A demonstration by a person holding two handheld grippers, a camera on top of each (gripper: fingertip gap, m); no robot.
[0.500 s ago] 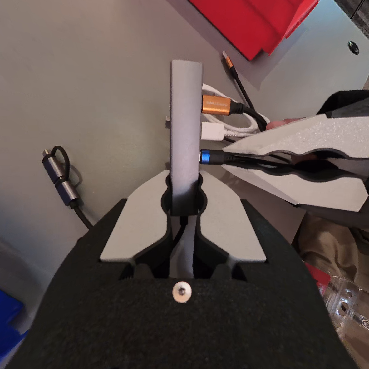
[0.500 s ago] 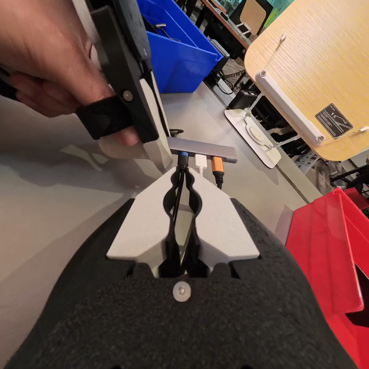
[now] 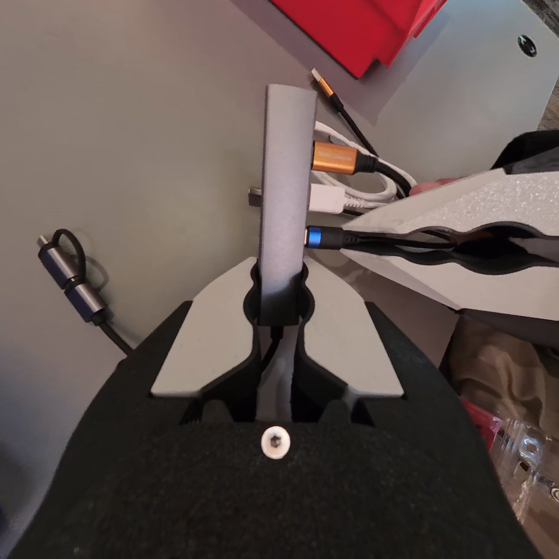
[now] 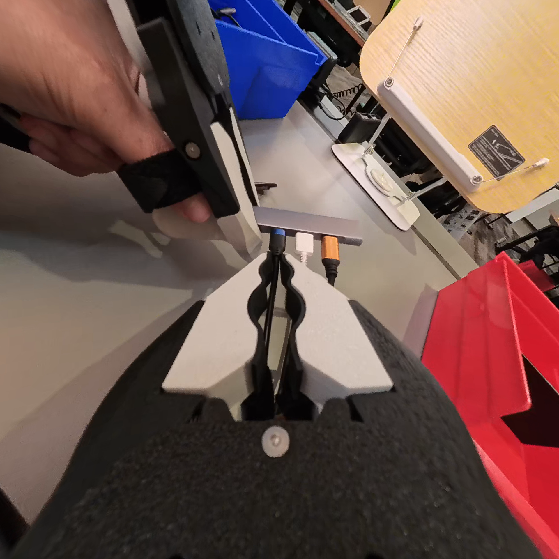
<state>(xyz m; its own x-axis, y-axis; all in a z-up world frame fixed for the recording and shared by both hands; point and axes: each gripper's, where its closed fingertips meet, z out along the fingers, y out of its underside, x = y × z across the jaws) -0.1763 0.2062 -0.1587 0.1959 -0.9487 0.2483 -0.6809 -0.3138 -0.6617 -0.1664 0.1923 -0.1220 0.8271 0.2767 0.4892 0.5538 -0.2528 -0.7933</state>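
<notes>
A black cable (image 4: 273, 290) is clamped between the closed fingers of the right hand-held gripper (image 4: 276, 257), its blue-ringed plug (image 4: 277, 237) seated in a grey hub (image 4: 308, 222). The hub's other end is gripped by the left hand-held gripper (image 4: 242, 223). White (image 4: 304, 242) and orange plugs (image 4: 329, 246) are seated beside it.

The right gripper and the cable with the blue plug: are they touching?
Touching. In the left wrist view the right gripper has its fingers closed on the black cable just behind the blue plug, beside the grey hub.
</notes>
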